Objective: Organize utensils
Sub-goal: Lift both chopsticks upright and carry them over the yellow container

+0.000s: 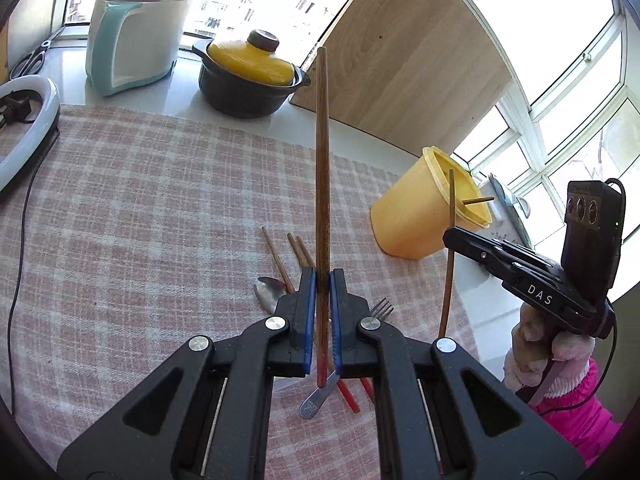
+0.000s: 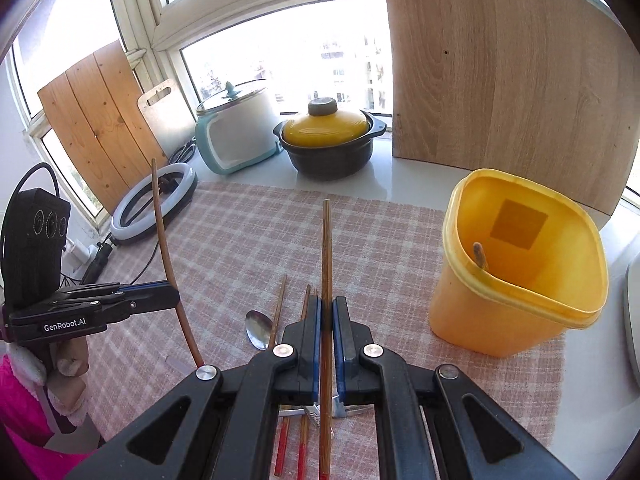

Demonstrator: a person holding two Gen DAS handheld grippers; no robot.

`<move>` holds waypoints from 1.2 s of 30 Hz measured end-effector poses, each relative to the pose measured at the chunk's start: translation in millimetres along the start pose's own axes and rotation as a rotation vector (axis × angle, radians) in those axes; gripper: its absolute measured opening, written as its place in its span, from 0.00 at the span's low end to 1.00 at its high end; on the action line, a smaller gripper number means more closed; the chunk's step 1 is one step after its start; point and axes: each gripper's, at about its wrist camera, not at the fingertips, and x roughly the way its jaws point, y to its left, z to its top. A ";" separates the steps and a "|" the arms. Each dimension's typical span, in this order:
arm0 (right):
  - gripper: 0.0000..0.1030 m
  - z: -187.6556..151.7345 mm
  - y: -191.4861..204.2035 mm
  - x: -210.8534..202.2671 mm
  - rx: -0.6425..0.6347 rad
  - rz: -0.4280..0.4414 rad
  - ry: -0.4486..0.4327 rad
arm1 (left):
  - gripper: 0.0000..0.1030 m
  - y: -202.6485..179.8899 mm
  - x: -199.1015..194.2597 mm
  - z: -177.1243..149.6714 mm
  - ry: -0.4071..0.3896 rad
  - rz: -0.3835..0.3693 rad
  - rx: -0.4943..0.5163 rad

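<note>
**pots_n_pans:** anyone spot readable text here? All I get is "DAS" in white letters on the side of the right gripper (image 1: 450,236), seen from the left wrist cam.

**umi_fan:** yep, and the left gripper (image 2: 176,298) has "GenRobot.AI" printed white on its black body (image 2: 64,326). The spoon handle (image 1: 314,404) has a stamped mark, too small to read.

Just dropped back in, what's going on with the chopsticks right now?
Each hand tool is clamped on one wooden chopstick. The left tool holds its chopstick lifted over the checked cloth; the right tool holds another near the yellow container, which already has one chopstick inside. More chopsticks, a spoon and a fork lie on the cloth, not yet sorted.
</note>
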 end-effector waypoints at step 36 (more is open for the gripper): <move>0.03 44.0 -94.9 -122.3 0.291 -0.234 -0.468 | 0.05 -113.1 59.9 110.2 -0.171 -0.169 0.103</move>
